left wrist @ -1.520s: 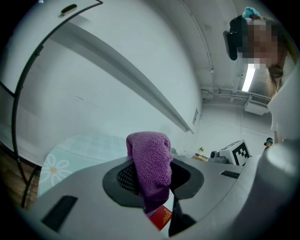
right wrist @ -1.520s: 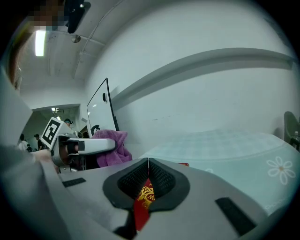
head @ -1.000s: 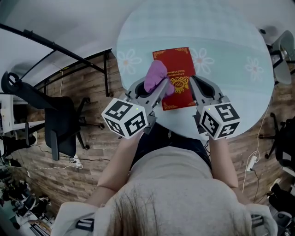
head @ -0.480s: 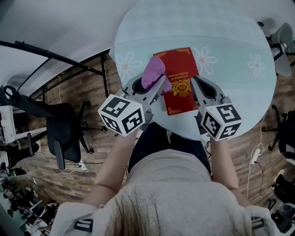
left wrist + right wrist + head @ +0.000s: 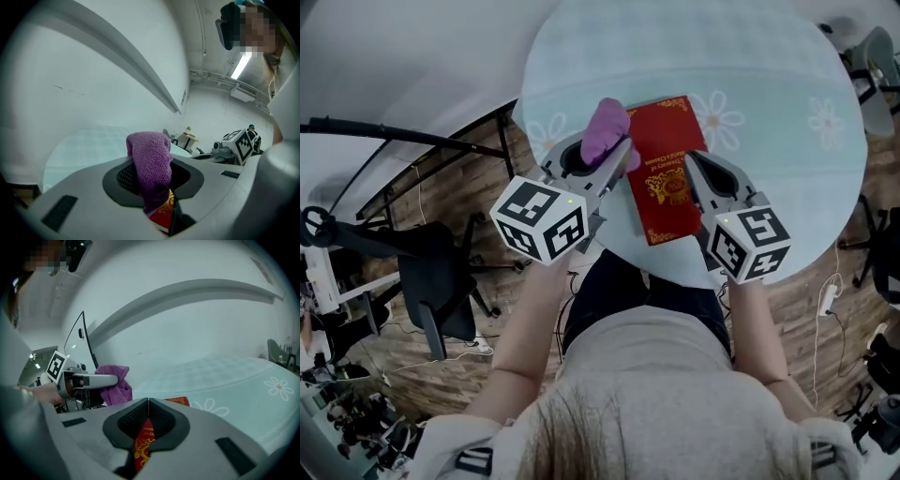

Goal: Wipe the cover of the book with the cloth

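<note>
A wood-plank floor (image 5: 441, 211) with a black office chair (image 5: 431, 281) spreads beneath the round, flower-patterned surface (image 5: 750, 56). The red book (image 5: 670, 178) lies on the surface, its right edge clamped in the right gripper (image 5: 694, 171). Left of it, the left gripper (image 5: 622, 152) pinches the purple cloth (image 5: 605, 131) at the book's far left edge.

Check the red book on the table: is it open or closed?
Closed. The book lies flat on the table, front cover up, with its gold title and emblem showing and no pages visible.
</note>
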A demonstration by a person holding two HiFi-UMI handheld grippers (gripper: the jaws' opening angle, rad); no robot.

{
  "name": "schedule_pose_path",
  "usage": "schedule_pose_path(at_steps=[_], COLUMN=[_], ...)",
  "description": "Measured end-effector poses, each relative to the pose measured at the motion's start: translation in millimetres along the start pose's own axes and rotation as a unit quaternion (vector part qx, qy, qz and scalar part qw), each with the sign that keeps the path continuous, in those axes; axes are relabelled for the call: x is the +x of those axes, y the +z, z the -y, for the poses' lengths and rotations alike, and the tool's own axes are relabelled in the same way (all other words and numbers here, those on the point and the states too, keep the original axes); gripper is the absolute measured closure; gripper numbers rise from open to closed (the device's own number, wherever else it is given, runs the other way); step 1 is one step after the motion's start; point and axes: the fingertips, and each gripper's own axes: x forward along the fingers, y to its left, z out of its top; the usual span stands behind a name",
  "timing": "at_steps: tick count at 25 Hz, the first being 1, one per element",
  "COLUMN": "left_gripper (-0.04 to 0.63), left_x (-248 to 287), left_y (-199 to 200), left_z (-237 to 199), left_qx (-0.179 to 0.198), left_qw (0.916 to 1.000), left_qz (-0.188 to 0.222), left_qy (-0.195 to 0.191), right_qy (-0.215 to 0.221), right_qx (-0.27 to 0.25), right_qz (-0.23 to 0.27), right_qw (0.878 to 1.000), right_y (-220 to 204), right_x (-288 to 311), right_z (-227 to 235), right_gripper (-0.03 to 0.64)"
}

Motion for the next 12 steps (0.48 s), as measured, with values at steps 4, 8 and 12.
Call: schedule_pose_path(at_steps=[4,8,12], left_gripper=[0.471,0.471,0.471], left_x=[11.0,22.8,32.0], left_y=[-0.9,0.7,2.6], left_z=[-12.6,-22.7,-33.3], left_qx=[0.014,0.028,0.04], left_qw=[0.9997,0.9988,0.9977], left_qz=[-0.02,-0.038,-0.052], left_qy=[-0.004,-0.012,-0.015], right_qy=[-0.003,-0.007,-0.016], right_qx=[0.007,0.016,0.026], right_qz=[-0.005,-0.003,-0.008], right_qw=[1.0,1.0,1.0], right_y=[-1.8,0.0,-2.5], right_x=[10.5,17.6,22.5], right_z=[5.5,12.3,18.7], right_gripper=[0.594,0.594,0.594])
